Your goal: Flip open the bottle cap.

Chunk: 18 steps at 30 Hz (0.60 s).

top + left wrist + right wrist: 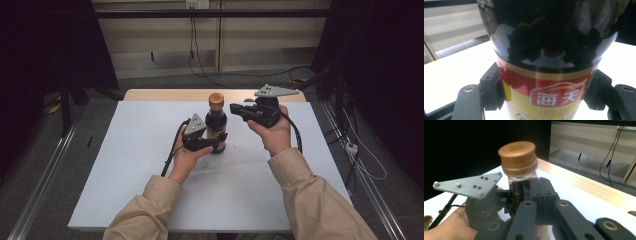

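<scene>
A dark sauce bottle with a brown cap stands upright on the white tabletop. My left gripper is shut on its lower body; in the left gripper view the black pads press both sides of the red and yellow label. My right gripper hovers just right of the bottle's neck with its jaws shut together and nothing between them. In the right gripper view its closed jaws sit just below the cap, close in front of the neck. The left gripper's grey plate shows at left.
A bare wooden strip runs along the table's far edge. Cables hang from the back wall and more lie on the floor at right. A metal rail runs along the left side. Dark curtains flank the table.
</scene>
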{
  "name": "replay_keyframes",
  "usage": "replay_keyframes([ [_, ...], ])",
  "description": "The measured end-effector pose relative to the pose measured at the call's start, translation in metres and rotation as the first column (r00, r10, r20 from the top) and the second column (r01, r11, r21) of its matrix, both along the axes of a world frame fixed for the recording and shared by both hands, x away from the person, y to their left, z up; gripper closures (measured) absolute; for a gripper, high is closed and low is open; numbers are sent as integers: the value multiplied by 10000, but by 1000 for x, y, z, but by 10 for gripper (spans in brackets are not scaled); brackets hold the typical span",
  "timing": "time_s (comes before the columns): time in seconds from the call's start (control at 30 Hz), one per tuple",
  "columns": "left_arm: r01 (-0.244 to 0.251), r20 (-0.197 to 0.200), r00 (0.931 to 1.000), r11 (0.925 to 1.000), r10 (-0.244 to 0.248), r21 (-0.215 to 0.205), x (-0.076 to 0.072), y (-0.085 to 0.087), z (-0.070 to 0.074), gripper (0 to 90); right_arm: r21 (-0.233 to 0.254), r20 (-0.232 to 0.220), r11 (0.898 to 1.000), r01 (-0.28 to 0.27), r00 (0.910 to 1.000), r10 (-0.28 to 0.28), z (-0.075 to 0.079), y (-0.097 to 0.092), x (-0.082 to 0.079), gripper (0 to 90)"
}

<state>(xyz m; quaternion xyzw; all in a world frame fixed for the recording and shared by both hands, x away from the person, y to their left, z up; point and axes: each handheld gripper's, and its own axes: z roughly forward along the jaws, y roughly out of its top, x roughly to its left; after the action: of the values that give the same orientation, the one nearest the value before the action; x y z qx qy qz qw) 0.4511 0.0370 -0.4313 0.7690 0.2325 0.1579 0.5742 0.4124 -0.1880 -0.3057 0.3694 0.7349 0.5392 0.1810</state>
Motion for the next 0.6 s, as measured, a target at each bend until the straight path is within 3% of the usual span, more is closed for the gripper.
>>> replay_keyframes([
  [0.37, 31, 2, 10000, 10000, -31, -91, 1, 0, -1, 304, -217, 125, 9992, -348, 9993, 351, 8, 10, 4, 900],
  [0.6, 17, -55, 10000, 9999, -17, -152, 1, 0, -1, 306, -637, 251, 9963, -574, 9979, 591, 14, 12, 8, 900],
])
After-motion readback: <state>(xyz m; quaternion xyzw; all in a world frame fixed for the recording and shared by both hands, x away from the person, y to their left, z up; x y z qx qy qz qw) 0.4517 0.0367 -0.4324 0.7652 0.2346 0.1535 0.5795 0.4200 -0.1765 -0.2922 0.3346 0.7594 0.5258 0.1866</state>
